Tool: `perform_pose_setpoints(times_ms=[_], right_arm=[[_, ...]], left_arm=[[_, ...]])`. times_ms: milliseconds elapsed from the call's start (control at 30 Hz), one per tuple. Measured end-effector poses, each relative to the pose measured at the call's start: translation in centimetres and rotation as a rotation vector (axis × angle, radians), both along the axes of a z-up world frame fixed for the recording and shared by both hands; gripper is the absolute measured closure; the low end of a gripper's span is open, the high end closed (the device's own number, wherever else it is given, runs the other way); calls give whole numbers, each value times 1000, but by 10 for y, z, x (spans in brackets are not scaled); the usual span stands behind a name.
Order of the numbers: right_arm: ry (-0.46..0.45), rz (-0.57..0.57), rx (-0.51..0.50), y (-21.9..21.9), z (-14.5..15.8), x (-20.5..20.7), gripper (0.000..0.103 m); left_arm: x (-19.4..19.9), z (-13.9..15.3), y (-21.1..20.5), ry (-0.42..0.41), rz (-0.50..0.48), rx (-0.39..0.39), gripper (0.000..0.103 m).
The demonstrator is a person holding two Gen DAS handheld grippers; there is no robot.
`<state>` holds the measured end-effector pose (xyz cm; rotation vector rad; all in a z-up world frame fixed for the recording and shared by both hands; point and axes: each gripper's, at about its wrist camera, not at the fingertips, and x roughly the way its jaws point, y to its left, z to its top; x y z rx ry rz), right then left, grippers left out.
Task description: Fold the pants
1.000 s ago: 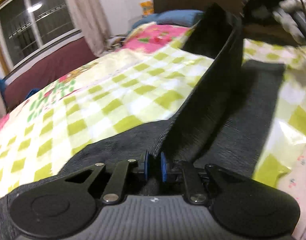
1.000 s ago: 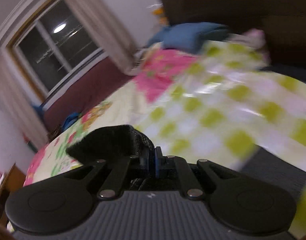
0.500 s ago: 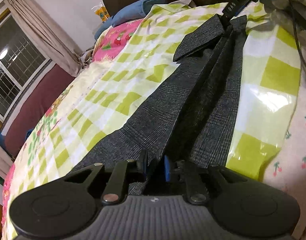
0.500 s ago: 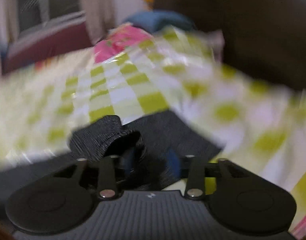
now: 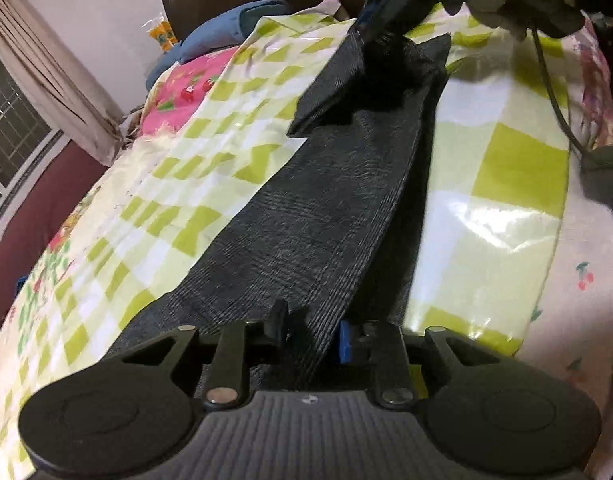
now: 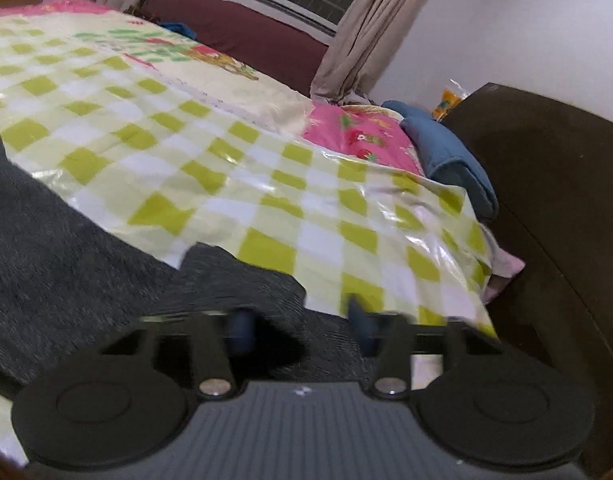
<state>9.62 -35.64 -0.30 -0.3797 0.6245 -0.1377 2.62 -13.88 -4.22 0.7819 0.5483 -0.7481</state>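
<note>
Dark grey checked pants (image 5: 326,200) lie lengthwise on a green-and-white checked sheet (image 5: 506,168), one leg folded over the other. My left gripper (image 5: 312,330) is at the near end with its jaws opening. The folded cloth edge runs between the pads, which no longer press it. At the far end of the pants the right gripper (image 5: 376,26) hovers over a turned-up corner. In the right wrist view the right gripper (image 6: 300,328) is blurred, its jaws wide apart and closing, with the pants (image 6: 66,240) lying flat under them, not pinched.
A dark headboard (image 6: 546,200) rises at the bed's end, with a blue pillow (image 6: 446,152) and a pink patterned cover (image 6: 358,132) beside it. A window with curtains (image 6: 358,28) and a maroon wall strip run along the far side. Cables (image 5: 546,60) hang at the right.
The lifted, taut pants leg has come down flat on the bed. My left jaws have parted from their grip on the cloth. The right gripper rolled, let the cloth end go and stands wider.
</note>
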Motion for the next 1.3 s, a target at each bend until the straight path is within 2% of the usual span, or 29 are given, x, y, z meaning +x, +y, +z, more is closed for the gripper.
perform_pose_setpoints(times_ms=[33, 100, 167, 200, 267, 300, 333, 400, 533, 600, 667, 767, 833, 900, 967, 1000, 1067, 1200, 1233, 1300], right_arm=[[-14, -43, 109, -12, 5, -2, 98], [-57, -200, 405, -51, 11, -10, 98], [-87, -410, 746, -104, -2, -26, 95], [-79, -518, 919, -132, -18, -34, 92], [-76, -641, 1126, -165, -43, -50, 94], [-98, -657, 1200, -175, -52, -59, 99], [-124, -661, 1240, -180, -54, -66, 99], [-154, -660, 1243, -181, -52, -71, 92], [-133, -630, 1211, -175, -49, -60, 86], [-145, -640, 1213, -175, -47, -60, 87], [-156, -642, 1193, -175, -43, -64, 96], [-171, -588, 1126, -168, -31, -64, 98], [-127, -610, 1092, -169, -30, -57, 96], [-26, -656, 1045, -172, -34, -48, 90], [-33, -654, 1036, -170, -30, -52, 90], [-39, -659, 1014, -166, -26, -55, 88], [-52, -666, 955, -155, -15, -63, 73], [-63, -638, 722, -113, 13, -79, 71], [-62, -612, 652, -96, 21, -80, 71], [-50, -504, 583, -59, 35, -78, 71]], left_arm=[[-1, 1, -1, 8, -2, -6, 62], [-4, 1, -3, 13, -9, -8, 62], [-6, -1, -5, 10, -18, -2, 62], [-7, -2, -5, 7, -20, 2, 62], [-9, -2, -6, 2, -20, 7, 62], [-9, -2, -6, 5, -18, 6, 62], [-10, -1, -6, 9, -16, 5, 62], [-11, -2, -7, 8, -15, 10, 62], [-13, -2, -7, -4, -22, 24, 62], [-14, -2, -6, -5, -20, 26, 62], [-15, -3, -3, -6, -15, 30, 63], [-14, -1, 2, 4, 5, 21, 65], [-14, 0, 6, 4, 15, 27, 65], [-17, 1, 12, -6, 21, 37, 64], [-20, 3, 24, -11, 40, 48, 64], [-21, 4, 33, -10, 56, 49, 63], [-23, 6, 52, -8, 98, 49, 63], [-27, 20, 98, -12, 198, 18, 59], [-28, 24, 111, -20, 231, 12, 59], [-30, 31, 138, -47, 297, 10, 59]])
